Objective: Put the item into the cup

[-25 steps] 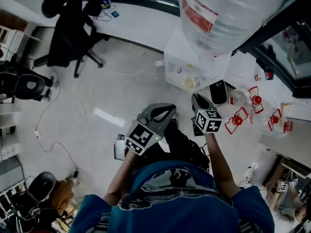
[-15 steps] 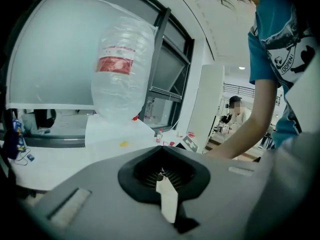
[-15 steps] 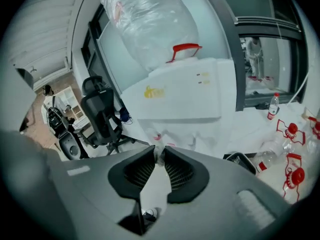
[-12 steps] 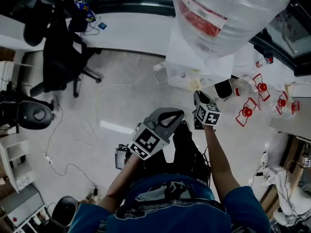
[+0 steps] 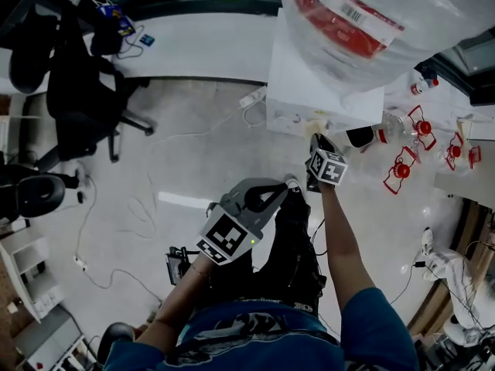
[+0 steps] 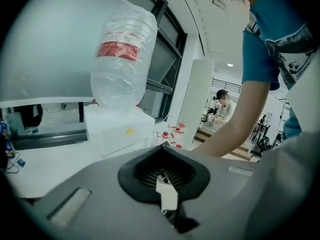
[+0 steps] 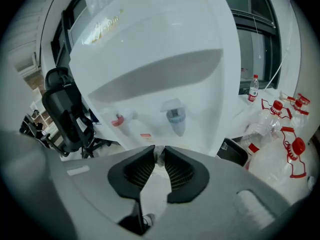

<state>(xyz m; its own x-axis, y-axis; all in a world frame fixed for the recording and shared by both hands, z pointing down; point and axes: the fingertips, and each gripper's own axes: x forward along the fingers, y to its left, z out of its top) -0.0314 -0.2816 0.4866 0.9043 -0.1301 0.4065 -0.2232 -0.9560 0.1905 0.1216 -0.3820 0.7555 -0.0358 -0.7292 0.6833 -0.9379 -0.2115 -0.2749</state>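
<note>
In the head view my right gripper [image 5: 318, 141] reaches toward the front of a white water dispenser [image 5: 309, 91], and a pale round cup [image 5: 319, 124] shows just past its tips. In the right gripper view the right gripper [image 7: 159, 153] is closed on a thin whitish edge, seemingly the cup's rim [image 7: 159, 157]. It points at the dispenser's red tap [image 7: 118, 120] and blue tap [image 7: 175, 117]. My left gripper [image 5: 285, 185] hangs lower, over the floor. In its own view the left gripper [image 6: 161, 149] is shut, its pads meeting with nothing between them.
A large clear water bottle [image 5: 363, 22] with a red label sits on the dispenser. Several empty bottles with red caps [image 5: 401, 170] lie to the right, beside a black bin [image 5: 360, 136]. A black office chair [image 5: 73, 76] and floor cables [image 5: 139, 199] are on the left.
My right gripper has moved forward, closer to the dispenser's front, with the cup still in it. The left gripper has dropped slightly back. The head view has swung.
</note>
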